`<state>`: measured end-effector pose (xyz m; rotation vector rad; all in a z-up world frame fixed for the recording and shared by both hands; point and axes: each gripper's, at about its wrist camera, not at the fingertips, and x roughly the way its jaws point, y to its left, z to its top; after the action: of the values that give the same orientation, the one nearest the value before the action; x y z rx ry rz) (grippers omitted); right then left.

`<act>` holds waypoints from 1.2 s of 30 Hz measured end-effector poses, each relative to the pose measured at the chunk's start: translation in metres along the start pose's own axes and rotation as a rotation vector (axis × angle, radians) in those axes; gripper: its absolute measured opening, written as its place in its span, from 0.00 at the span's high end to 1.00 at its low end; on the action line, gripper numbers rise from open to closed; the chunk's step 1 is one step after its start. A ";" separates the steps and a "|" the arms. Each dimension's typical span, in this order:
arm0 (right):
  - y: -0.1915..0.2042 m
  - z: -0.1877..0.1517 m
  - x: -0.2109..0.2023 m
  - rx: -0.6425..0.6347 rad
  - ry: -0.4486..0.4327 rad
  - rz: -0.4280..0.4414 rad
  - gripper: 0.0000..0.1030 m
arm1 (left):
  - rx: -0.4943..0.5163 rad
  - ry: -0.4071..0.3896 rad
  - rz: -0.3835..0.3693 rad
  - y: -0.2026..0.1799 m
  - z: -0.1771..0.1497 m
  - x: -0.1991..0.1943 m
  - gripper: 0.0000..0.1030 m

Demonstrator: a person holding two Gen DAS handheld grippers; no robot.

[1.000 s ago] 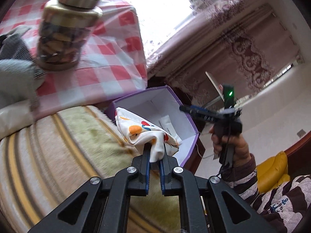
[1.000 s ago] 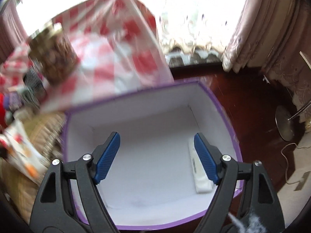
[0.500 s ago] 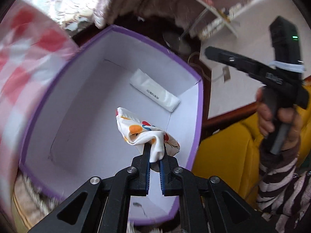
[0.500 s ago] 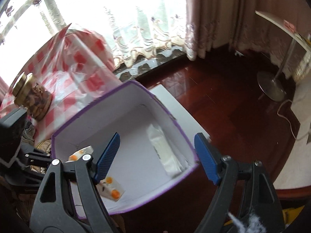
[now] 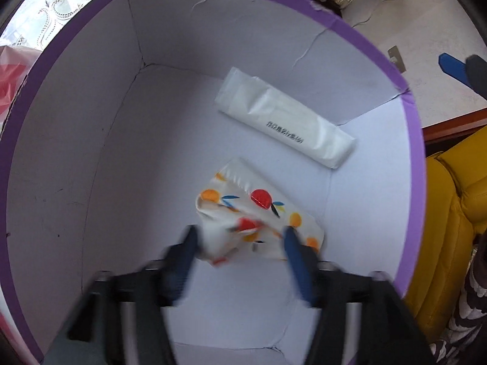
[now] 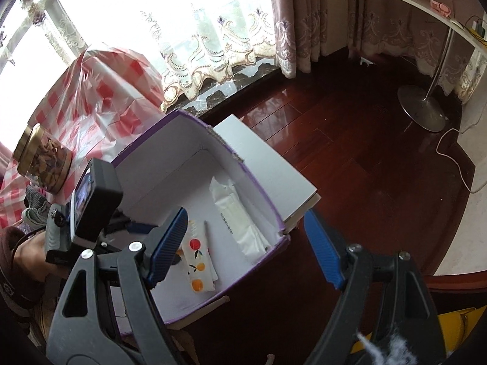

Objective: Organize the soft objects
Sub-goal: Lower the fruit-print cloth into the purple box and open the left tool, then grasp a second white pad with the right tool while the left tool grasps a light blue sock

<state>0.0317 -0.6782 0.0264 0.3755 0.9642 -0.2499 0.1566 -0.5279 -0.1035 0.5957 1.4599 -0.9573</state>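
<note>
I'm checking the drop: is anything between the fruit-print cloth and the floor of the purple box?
Nothing visible. The fruit-print cloth is inside the purple box, beside the white packet, not on it. The left claw has just been opening, with the cloth between its fingers.

- A home, by the look of it a living room.
- Lace curtains [image 6: 213, 45] and heavy embroidered drapes [image 6: 319, 21] hang at a bright window.
- Polished dark wood floor [image 6: 350, 158].
- A red-checked tablecloth [image 6: 91, 97] carries a jar [image 6: 42, 158] of snacks.
- A yellow cushioned seat [image 5: 450, 243] stands beside a purple-edged box [image 5: 411, 152].
</note>
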 end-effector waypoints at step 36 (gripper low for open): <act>0.455 -0.109 0.001 -1.177 0.087 0.381 0.25 | -1.106 -1.042 -0.002 0.154 -0.523 -0.238 0.25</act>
<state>0.1192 -0.2202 0.0598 -0.5194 0.9493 0.6807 0.0293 0.0304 0.0589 -0.6541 0.7954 -0.2214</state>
